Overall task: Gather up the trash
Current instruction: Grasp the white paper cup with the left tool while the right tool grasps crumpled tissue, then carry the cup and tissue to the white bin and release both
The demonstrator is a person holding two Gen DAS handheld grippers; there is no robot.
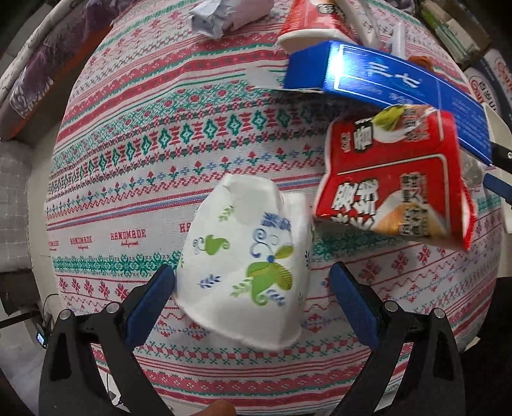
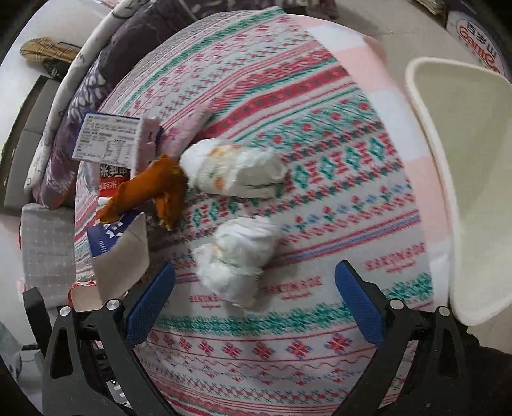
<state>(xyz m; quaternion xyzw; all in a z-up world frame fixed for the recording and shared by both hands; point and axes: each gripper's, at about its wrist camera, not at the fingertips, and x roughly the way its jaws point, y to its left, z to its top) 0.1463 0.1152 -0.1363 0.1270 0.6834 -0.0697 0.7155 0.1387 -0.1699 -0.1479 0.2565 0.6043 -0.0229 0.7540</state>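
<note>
In the left wrist view a crushed white paper cup [image 1: 246, 265] with green and blue print lies between the open fingers of my left gripper [image 1: 252, 288], not clamped. A red carton [image 1: 396, 179], a blue box [image 1: 384, 83], a red-and-white cup [image 1: 316, 22] and crumpled paper [image 1: 217, 16] lie beyond it. In the right wrist view my right gripper [image 2: 256, 294] is open over a crumpled white tissue wad [image 2: 236, 259]. A second wad [image 2: 233, 169] and an orange wrapper [image 2: 150, 188] lie farther off.
Everything lies on a patterned red, green and white tablecloth [image 1: 144, 144]. A white bin [image 2: 460, 179] stands at the table's right edge in the right wrist view. A blue-and-white box [image 2: 108, 137] and torn cardboard [image 2: 124, 256] sit at the left. Cushions [image 2: 80, 96] lie behind.
</note>
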